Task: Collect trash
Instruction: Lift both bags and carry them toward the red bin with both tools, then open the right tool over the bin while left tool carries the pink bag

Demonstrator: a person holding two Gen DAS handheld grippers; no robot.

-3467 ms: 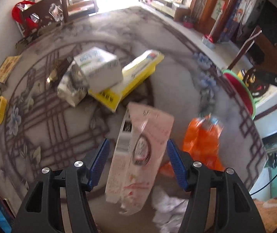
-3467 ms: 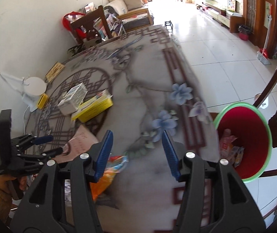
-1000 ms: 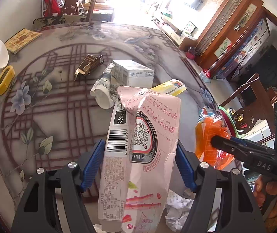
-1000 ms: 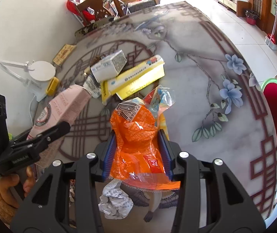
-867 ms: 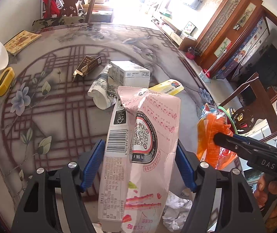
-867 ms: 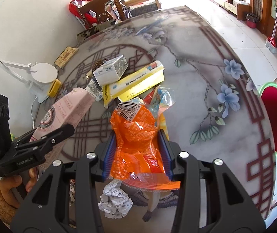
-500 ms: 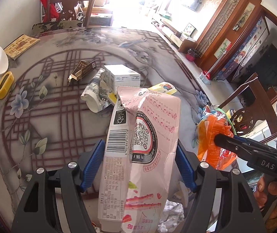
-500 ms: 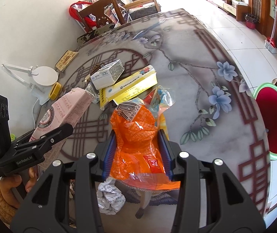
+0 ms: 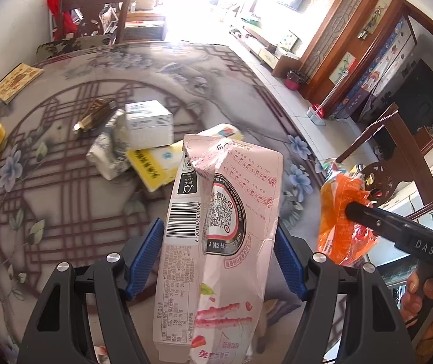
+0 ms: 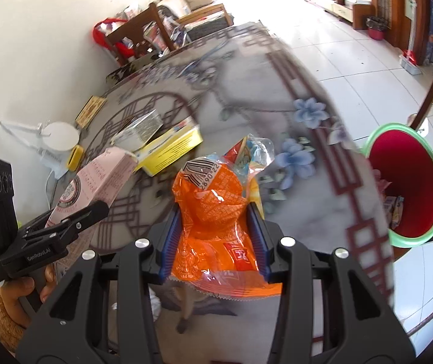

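**Both grippers loaded above the patterned table**

In the left wrist view, the left gripper (image 9: 219,251) pinches a pink carton (image 9: 222,230) between its blue pads, filling the lower centre of the frame; its torn top points toward the frame's middle and a barcode faces the camera. At the right edge of that view, the right gripper (image 9: 368,215) clamps an orange wrapper (image 9: 340,221), with a hand (image 9: 428,300) on its grip in the lower right corner.

In the right wrist view, the same gripper's pads press both sides of the orange wrapper, low in the centre, with clear crinkled plastic sticking out at its top. The red bin with a green rim (image 10: 410,182) stands at the right edge, beside the table (image 10: 277,91), with some packets inside it.

On the table, left of centre in the left wrist view, lie a white box (image 9: 149,124), a yellow box (image 9: 156,163) partly under it, a crumpled silver-white wrapper (image 9: 110,151) and a small brown packet (image 9: 95,115).
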